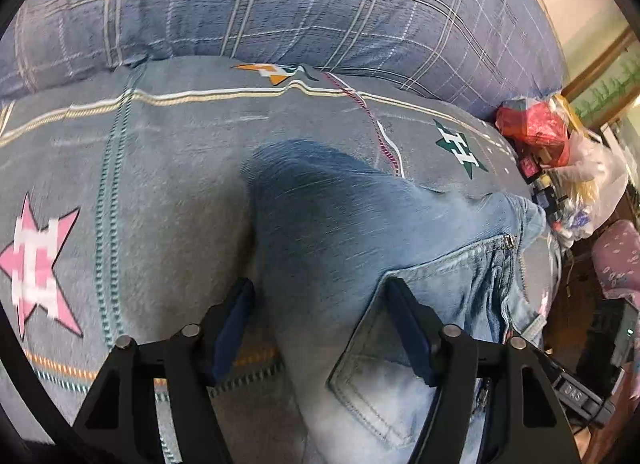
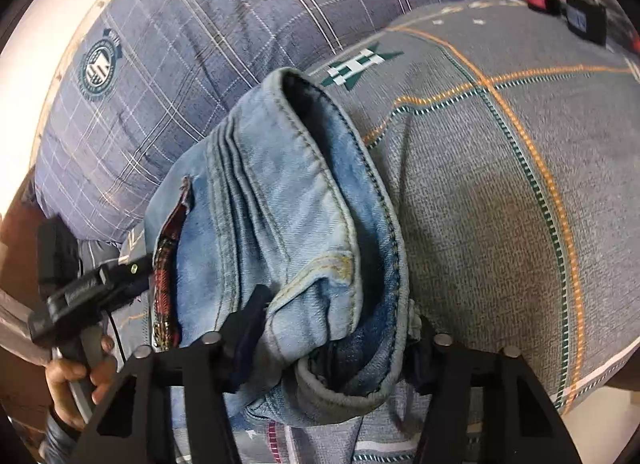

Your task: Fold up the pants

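Tongs: my right tongs (image 2: 332, 340) clamp the jeans (image 2: 280, 223) bunched on the bed (image 2: 500, 203), left tongs (image 1: 320, 328) straddle them unclenched near the back pocket (image 1: 384, 352); fold looks unfinished.

Both grippers, left gripper (image 1: 320, 304) and right gripper (image 2: 336, 328), have black angular frames, silver round pins and dark blue finger pads (image 1: 234, 328)
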{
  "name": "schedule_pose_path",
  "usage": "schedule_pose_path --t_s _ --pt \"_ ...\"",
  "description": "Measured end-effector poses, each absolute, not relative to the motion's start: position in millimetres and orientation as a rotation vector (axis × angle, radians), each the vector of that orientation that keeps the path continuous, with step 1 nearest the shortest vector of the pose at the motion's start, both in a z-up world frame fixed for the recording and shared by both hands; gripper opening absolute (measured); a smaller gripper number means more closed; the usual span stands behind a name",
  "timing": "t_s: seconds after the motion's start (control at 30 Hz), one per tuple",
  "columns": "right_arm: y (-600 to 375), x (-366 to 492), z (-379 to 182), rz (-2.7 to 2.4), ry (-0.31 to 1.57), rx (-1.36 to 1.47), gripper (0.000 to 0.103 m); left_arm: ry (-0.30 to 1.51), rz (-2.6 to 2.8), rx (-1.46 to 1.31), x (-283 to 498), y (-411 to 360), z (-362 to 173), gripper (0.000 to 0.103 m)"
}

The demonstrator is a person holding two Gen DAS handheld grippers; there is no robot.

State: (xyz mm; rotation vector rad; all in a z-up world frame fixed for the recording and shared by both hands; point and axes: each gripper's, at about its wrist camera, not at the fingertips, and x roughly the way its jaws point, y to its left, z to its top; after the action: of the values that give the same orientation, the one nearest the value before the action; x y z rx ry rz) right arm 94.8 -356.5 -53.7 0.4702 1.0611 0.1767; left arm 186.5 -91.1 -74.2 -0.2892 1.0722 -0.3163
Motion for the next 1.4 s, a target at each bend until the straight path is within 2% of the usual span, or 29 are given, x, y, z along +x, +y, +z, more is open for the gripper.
schedule_pose_path --t_s 0.07,0.13,0.23,0.4,0.93,1.4 --pt "-356 94 -51 0.181 1.047 0.448 0.053 1.057 -0.310 -0.248 185 -99 -71 0.047" --pt "-351 92 -48 0.185 1.030 0.413 0.050 1.028 -0.313 -0.198 180 -108 -65 0.029" --pt "-345 90 -42 0.200 0.997 0.387 0.043 0.990 -0.324 -0.215 173 -110 -54 0.017" --pt "-342 79 -21 0.233 0.910 0.375 0.039 0.918 -0.375 -0.221 158 -108 -28 0.015" --pt "-361 56 53 0.189 0.759 0.349 0.039 0.797 -0.459 -0.216 129 -125 41 0.015" --pt "-285 61 58 0.297 0.786 0.291 0.039 0.758 -0.324 -0.223 109 -49 48 0.015"
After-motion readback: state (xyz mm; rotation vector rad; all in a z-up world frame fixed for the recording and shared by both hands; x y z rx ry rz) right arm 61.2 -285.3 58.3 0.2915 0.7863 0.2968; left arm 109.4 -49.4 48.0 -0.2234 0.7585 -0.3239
